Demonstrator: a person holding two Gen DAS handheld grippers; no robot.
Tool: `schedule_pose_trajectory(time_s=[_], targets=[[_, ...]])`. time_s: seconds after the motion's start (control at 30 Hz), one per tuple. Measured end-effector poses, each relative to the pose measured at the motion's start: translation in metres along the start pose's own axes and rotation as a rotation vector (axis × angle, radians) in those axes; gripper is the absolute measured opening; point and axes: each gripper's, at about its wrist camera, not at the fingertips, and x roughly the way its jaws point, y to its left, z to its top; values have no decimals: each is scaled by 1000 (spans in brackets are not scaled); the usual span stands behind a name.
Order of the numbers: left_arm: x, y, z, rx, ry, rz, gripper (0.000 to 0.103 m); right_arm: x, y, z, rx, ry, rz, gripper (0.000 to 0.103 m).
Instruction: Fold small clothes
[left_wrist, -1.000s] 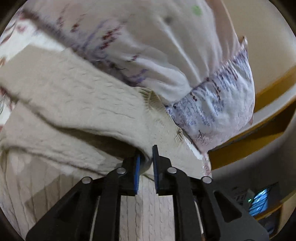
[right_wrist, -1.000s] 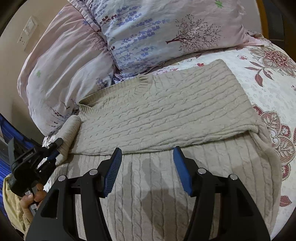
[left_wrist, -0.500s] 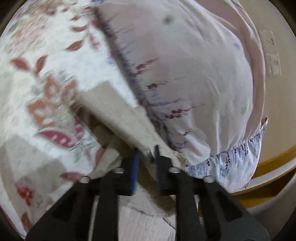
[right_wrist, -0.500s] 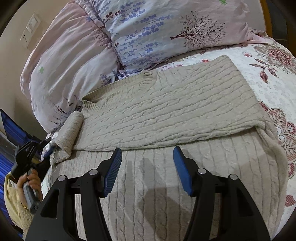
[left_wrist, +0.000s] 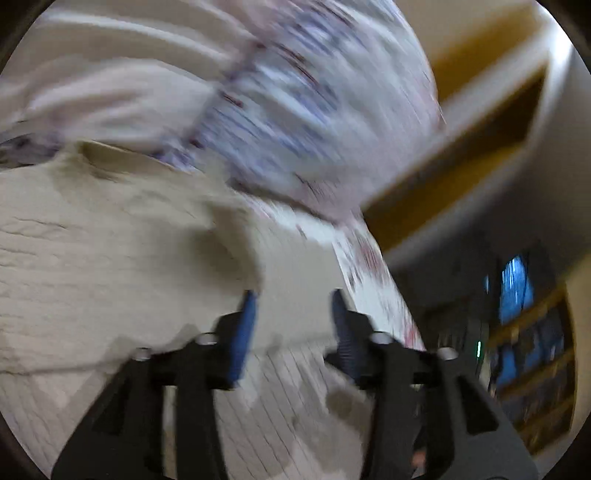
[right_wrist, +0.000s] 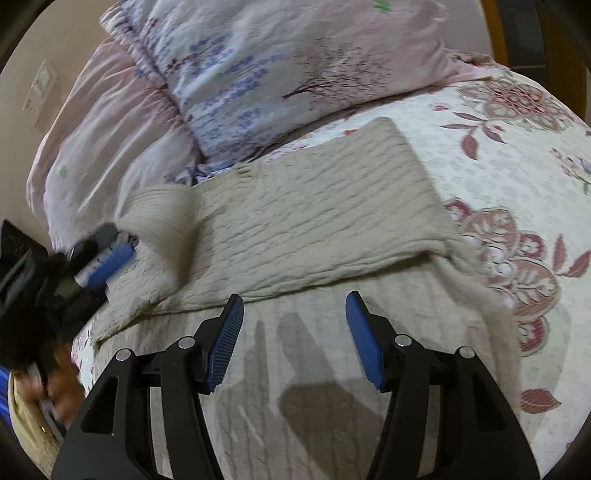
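Note:
A beige cable-knit sweater (right_wrist: 317, 218) lies on the floral bedspread (right_wrist: 517, 155), its upper part folded down over the body. Its left sleeve (right_wrist: 166, 221) lies folded in over the left side. My right gripper (right_wrist: 293, 306) is open and empty, hovering over the sweater's lower body. My left gripper (left_wrist: 293, 299) is open and empty, just off the folded sleeve (left_wrist: 288, 280); this view is motion-blurred. It also shows in the right wrist view (right_wrist: 99, 258) at the sweater's left edge, beside the sleeve.
Two floral pillows (right_wrist: 258, 74) lean against the wall behind the sweater. A wooden headboard edge (left_wrist: 461, 158) and dark shelves (left_wrist: 524, 332) lie to the right in the left wrist view. The bed's edge runs along the left, by my hand (right_wrist: 59, 391).
My left gripper carried the sleeve in over the sweater, then opened and let it go; it is pulling away. The right gripper stayed open and shifted slightly.

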Motion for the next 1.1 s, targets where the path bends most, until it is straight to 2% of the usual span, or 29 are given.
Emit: schedule_pose_trajectory(time_s=[0.07, 0.13, 0.23, 0.3, 0.37, 0.43, 0.53, 0.63, 0.77, 0.93, 1.0, 1.1], targets=[[-14, -2, -7, 35, -5, 4, 61, -6, -2, 4, -3, -14, -6, 59], [-36, 8, -9, 25, -31, 28, 65, -9, 1, 9, -18, -22, 1, 59], [-73, 32, -14, -1, -74, 148, 65, -9, 11, 21, -50, -24, 20, 59], [-99, 51, -21, -30, -96, 255, 65, -2, 16, 31, -56, -15, 29, 59], [-119, 68, -31, -62, -99, 322, 65, 10, 14, 40, -11, 12, 41, 56], [-140, 82, -43, -85, -101, 374, 65, 25, 7, 47, 57, 41, 41, 49], [-159, 98, -54, -98, -99, 452, 65, 43, 0, 56, 119, 54, 23, 45], [-170, 106, -62, -111, -97, 474, 67, 51, 4, 58, 112, 51, 18, 41], [-175, 113, -69, -110, -89, 474, 67, 59, 12, 58, 77, 58, 34, 9], [-168, 109, -67, -101, -90, 468, 71, 12, 24, 52, 5, -81, 88, 9], [-167, 108, -68, -95, -88, 466, 72, 0, 25, 49, -10, -104, 89, 9], [-167, 108, -71, -93, -87, 458, 72, -4, 23, 41, -28, -96, 45, 9]])
